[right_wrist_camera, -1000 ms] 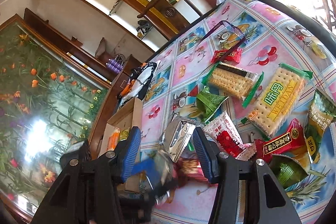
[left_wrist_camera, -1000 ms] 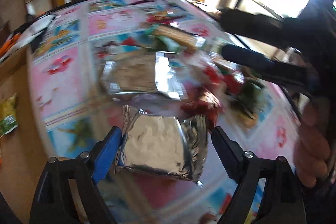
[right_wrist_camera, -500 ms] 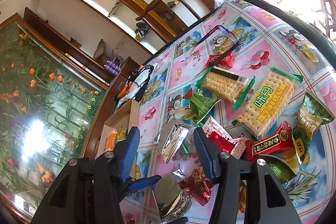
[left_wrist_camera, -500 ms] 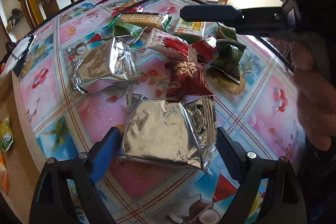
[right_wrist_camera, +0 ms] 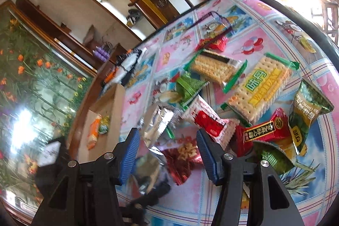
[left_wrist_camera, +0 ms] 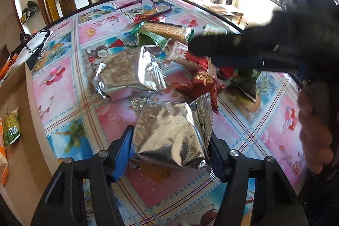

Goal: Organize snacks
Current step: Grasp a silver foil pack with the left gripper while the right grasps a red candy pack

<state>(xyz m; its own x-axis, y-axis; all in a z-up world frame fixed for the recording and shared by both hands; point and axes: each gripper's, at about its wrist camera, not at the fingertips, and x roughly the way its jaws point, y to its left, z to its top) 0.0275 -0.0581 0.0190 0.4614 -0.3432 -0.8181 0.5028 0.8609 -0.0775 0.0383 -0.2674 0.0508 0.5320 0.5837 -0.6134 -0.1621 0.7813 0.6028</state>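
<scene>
We see left gripper [left_wrist_camera: 169, 141] jaws just closing, now clamped on near silver foil packet [left_wrist_camera: 171, 132]; pick secured; cardboard box [right_wrist_camera: 106, 118] likely next; right gripper [right_wrist_camera: 167, 151] apart, empty.

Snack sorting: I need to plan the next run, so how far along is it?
Done: a few packets lie in the cardboard box. In hand: the left gripper, jaws just closing, clamps a silver foil packet. Left: most snacks, including the cracker pack, lie on the table; the right gripper is empty.
</scene>
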